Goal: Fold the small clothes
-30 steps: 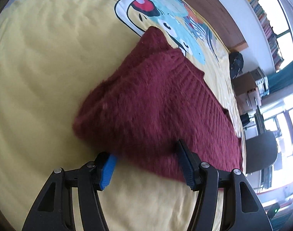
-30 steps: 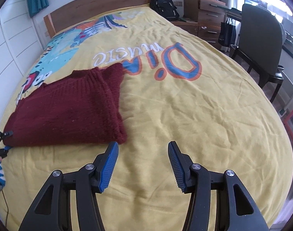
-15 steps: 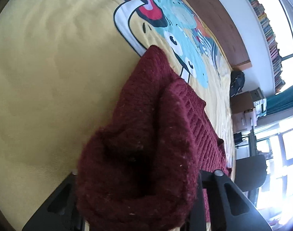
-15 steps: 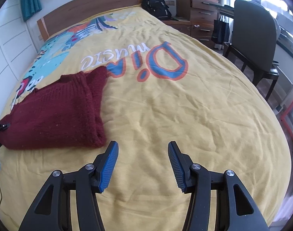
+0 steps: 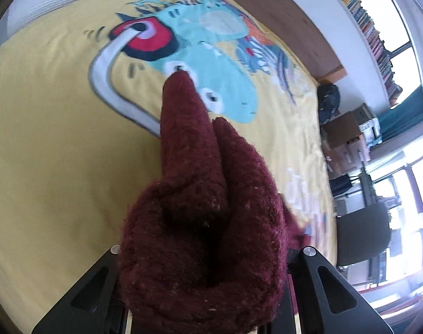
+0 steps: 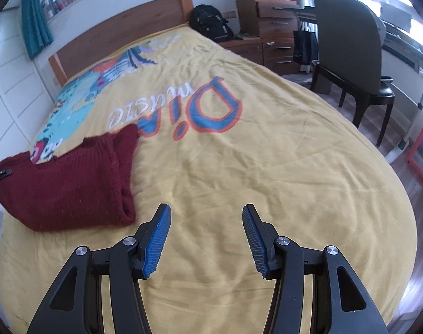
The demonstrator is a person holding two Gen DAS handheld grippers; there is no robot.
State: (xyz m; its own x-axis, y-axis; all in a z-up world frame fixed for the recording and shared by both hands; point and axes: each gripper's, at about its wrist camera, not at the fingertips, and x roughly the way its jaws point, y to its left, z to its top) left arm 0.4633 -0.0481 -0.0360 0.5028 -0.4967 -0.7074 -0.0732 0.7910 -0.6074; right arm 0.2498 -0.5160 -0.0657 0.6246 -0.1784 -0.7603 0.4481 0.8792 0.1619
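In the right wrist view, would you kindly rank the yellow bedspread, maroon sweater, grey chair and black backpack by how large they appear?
Largest to smallest, as they look:
1. yellow bedspread
2. maroon sweater
3. grey chair
4. black backpack
The chair and backpack sit farther from the camera, so their true sizes stay unsure.

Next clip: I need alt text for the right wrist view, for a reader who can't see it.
The right gripper hangs open and empty above a yellow bedspread, its blue-padded fingers spread apart. To its left a dark red knitted sweater lies partly folded, its far-left edge lifted at the frame's edge. A wooden headboard, black backpack and dark chair stand behind.
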